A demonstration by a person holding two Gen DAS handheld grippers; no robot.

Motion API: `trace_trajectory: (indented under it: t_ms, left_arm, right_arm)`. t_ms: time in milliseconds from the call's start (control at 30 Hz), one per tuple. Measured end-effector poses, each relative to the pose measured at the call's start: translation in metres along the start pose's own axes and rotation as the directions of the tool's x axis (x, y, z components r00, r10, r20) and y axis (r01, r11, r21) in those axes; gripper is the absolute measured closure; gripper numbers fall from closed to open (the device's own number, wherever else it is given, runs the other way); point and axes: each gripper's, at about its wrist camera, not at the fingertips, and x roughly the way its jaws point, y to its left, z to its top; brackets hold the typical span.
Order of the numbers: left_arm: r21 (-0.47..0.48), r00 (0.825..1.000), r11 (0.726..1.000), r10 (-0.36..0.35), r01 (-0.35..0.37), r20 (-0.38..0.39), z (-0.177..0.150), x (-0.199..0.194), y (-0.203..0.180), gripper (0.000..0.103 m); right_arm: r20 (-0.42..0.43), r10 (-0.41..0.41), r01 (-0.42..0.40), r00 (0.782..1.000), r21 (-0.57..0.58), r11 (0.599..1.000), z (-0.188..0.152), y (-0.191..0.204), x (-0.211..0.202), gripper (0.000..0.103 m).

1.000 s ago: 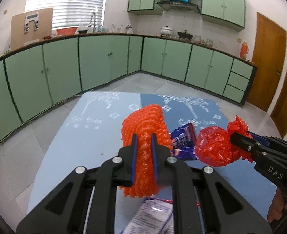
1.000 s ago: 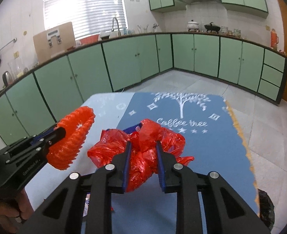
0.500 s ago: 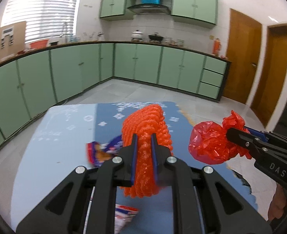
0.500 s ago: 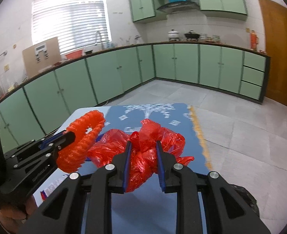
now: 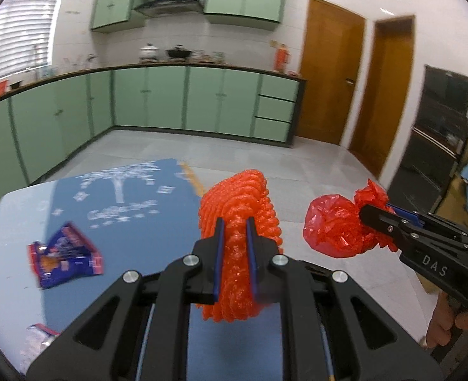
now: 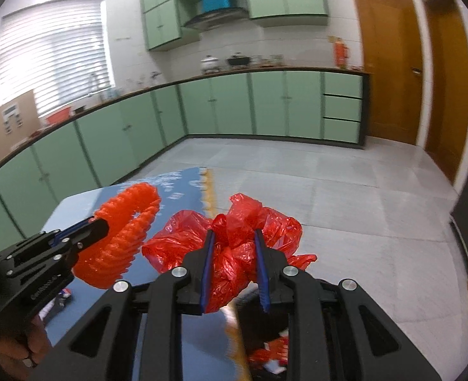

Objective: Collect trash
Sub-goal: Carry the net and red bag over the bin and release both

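Note:
My left gripper is shut on an orange foam net sleeve, held above the right edge of the blue table. It also shows in the right wrist view. My right gripper is shut on a crumpled red plastic bag, held past the table's right edge; the bag also shows in the left wrist view. A blue snack wrapper lies on the table at left. Below the right gripper a dark bin holds red and white trash.
A white wrapper lies at the table's near left corner. Green cabinets line the far walls. Wooden doors and a dark appliance stand at right. Grey tiled floor lies beyond the table.
Both grippers have swung right with their loads, from over the table's middle to its right edge. The blue wrapper now lies far to the left, and the bin has come into the right wrist view.

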Motion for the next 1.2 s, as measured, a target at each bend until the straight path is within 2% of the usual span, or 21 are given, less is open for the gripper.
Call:
trace_trajectory:
  t_ms: [300,567,667,767,933,1033,1200]
  left_arm:
    - [0.083,0.987,0.985,-0.142,0.148,-0.075,-0.011,0.042,-0.078,0.091]
    - [0.108,0.961,0.963,-0.228,0.246,-0.156,-0.022,0.083,-0.125,0.091]
    - [0.114,0.952,0.958,-0.24,0.264,-0.19,-0.029,0.094,-0.137,0.09]
    - [0.126,0.945,0.954,-0.241,0.273,-0.222,-0.036,0.101,-0.145,0.085]
    - [0.124,0.941,0.957,-0.225,0.262,-0.252,-0.045,0.107,-0.143,0.078]
    - [0.11,0.939,0.96,-0.222,0.258,-0.262,-0.045,0.108,-0.14,0.069]
    - [0.102,0.944,0.966,-0.205,0.238,-0.258,-0.044,0.106,-0.135,0.068]
  right_arm:
    - [-0.025,-0.144,0.146,0.989,0.077,0.986,-0.026,-0.081,-0.019,0.079]
    - [-0.056,-0.211,0.216,0.976,0.123,0.969,-0.046,-0.132,-0.03,0.079]
    - [-0.068,-0.226,0.234,0.972,0.137,0.963,-0.051,-0.145,-0.032,0.079]
    - [-0.079,-0.233,0.242,0.969,0.15,0.959,-0.056,-0.154,-0.031,0.079]
    - [-0.108,-0.227,0.242,0.968,0.161,0.957,-0.063,-0.156,-0.02,0.079]
    - [-0.122,-0.219,0.238,0.968,0.166,0.957,-0.068,-0.158,-0.016,0.079]
    - [-0.136,-0.211,0.232,0.968,0.162,0.959,-0.069,-0.155,-0.009,0.079]
